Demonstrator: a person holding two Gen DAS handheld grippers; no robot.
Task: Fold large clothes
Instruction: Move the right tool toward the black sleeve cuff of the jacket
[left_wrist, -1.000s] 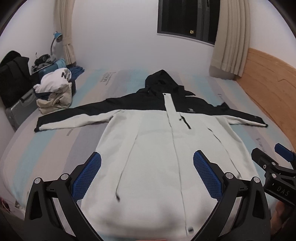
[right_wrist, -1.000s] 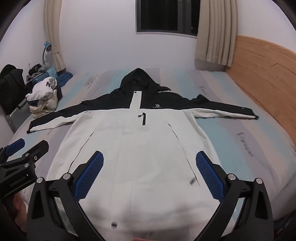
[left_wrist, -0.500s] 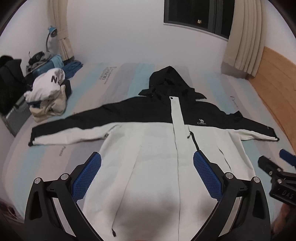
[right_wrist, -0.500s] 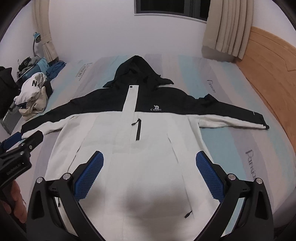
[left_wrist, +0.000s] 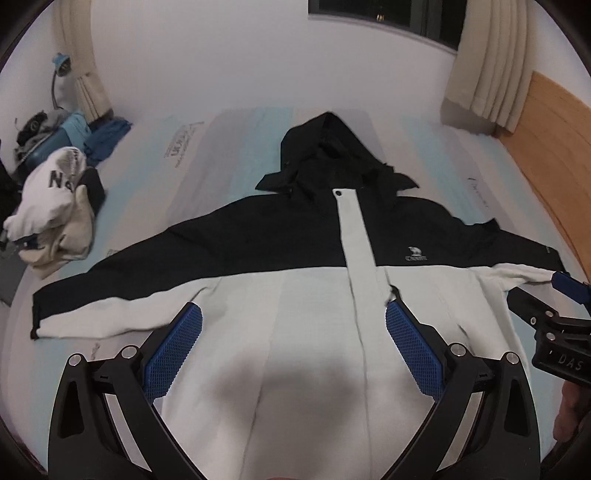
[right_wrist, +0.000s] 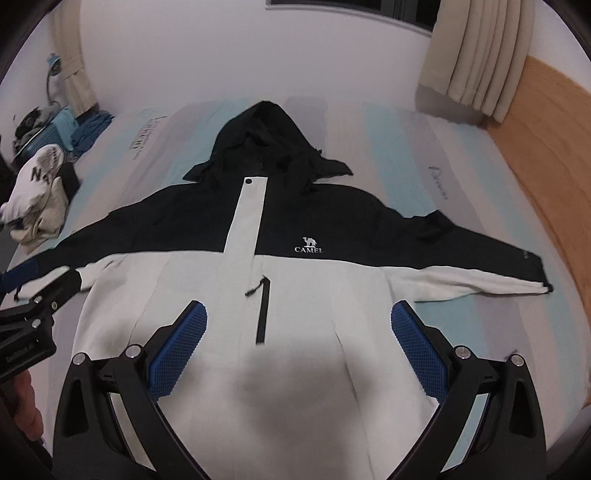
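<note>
One smooth two-tone jacket (right_wrist: 295, 280), flat.

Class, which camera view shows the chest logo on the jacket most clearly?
The right wrist view: the chest logo sits near centre, and its camel and the word CAMEL read clearly. In the left wrist view the same logo is smaller, off to the right, and its lettering is blurred.

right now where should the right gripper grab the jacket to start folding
Take the cuff of the outstretched right sleeve, coming from above. The jacket lies flat and face up on the bed, so that thin free end probably lifts easily. The right gripper hovers open.
</note>
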